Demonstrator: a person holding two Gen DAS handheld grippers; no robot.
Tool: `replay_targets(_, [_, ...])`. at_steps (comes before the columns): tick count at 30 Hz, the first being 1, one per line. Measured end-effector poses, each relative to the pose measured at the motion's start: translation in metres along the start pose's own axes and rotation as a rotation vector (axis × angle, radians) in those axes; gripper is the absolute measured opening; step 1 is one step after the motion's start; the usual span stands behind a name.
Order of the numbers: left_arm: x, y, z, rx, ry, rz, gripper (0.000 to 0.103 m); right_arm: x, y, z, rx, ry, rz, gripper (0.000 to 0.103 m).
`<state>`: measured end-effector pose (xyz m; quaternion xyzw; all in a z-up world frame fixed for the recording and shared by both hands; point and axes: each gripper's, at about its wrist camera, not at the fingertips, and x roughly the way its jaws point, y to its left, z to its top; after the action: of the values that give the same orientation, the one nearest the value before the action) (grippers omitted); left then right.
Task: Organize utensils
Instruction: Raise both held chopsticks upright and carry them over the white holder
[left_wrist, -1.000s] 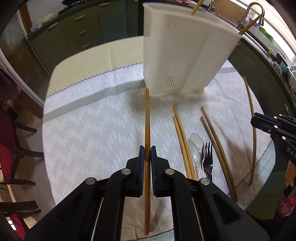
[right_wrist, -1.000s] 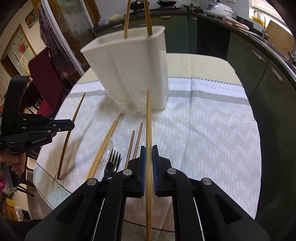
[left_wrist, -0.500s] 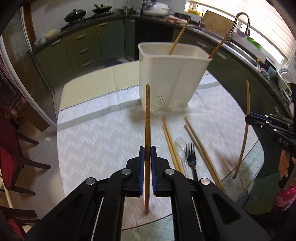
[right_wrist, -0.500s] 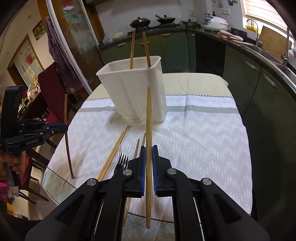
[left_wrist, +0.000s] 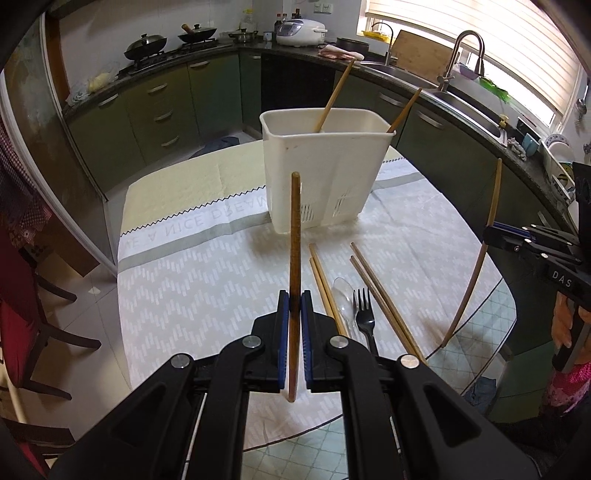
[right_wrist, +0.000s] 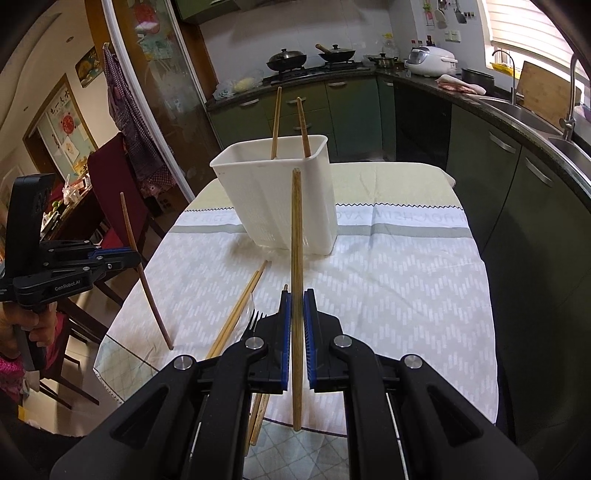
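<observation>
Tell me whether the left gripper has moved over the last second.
Yes. The left gripper, shut on a dark chopstick, rose and tilted up: the white utensil holder now sits lower in view.

Beyond my table's patterned white-and-grey tablecloth (left_wrist: 207, 280), dark green cabinets (left_wrist: 155, 110) run under a black counter where two lidded woks (right_wrist: 287, 59) sit on the stove beside a white rice cooker (left_wrist: 301, 32). To my right a curved faucet (left_wrist: 466, 55) stands over the sink beneath bright window blinds. A dark red chair (right_wrist: 110, 173) stands off the table's far side.
</observation>
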<state>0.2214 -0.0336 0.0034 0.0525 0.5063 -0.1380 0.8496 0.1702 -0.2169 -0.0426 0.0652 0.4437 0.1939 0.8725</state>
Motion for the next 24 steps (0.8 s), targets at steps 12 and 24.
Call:
replay_targets(12, [-0.015,-0.008,0.014,0.020,-0.050,-0.008,0.006,-0.016,0.007,0.021,-0.034,-0.046,0.012,0.008])
replay_targets(24, [-0.067,-0.017,0.072,0.048,-0.202,-0.013,0.006,-0.068,0.020,0.089,-0.081,-0.182,0.028,0.008])
